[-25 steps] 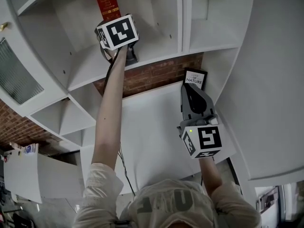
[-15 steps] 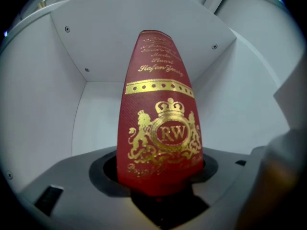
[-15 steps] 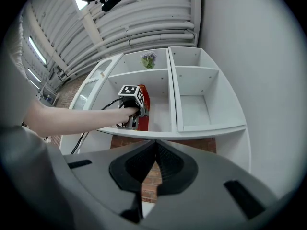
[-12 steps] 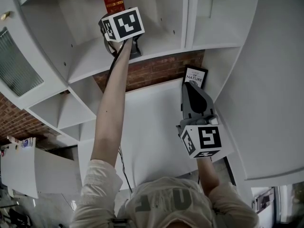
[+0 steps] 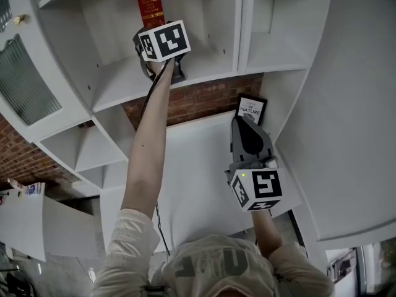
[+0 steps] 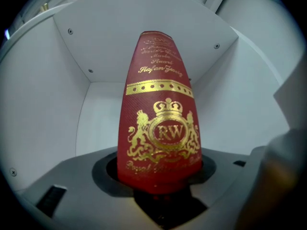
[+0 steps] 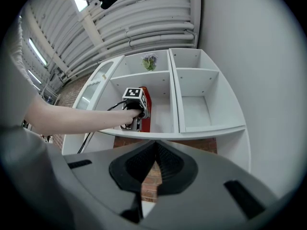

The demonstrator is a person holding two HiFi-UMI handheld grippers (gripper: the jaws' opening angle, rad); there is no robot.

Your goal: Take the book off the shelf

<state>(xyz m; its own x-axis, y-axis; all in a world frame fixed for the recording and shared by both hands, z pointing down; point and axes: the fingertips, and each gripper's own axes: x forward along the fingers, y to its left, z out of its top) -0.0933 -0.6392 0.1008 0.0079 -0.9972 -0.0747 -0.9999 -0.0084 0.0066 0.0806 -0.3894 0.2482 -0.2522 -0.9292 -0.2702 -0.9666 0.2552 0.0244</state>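
The person's left gripper point(image 5: 162, 42) is raised into the left compartment of a white wooden shelf unit point(image 5: 204, 67). There a tall red cloth-bound book with gold crest lettering point(image 6: 160, 128) stands upright on the shelf board, its spine facing out. In the left gripper view the spine fills the gap between the two jaws, which are closing on it. The pads seem not to be pressing the covers yet, though the book itself hides the contact. The book's foot is on the board, apart from the compartment's walls.

The right gripper point(image 7: 154, 169) hangs lower, below the shelf, pointing toward a red brick wall strip point(image 5: 198, 101). Its jaws are together with nothing between them. Just past its tip a small black-bordered book with a white cover point(image 5: 252, 108) lies on a white surface. In the right gripper view a small bunch of purple flowers point(image 7: 150, 61) sits in the compartment above the red book.
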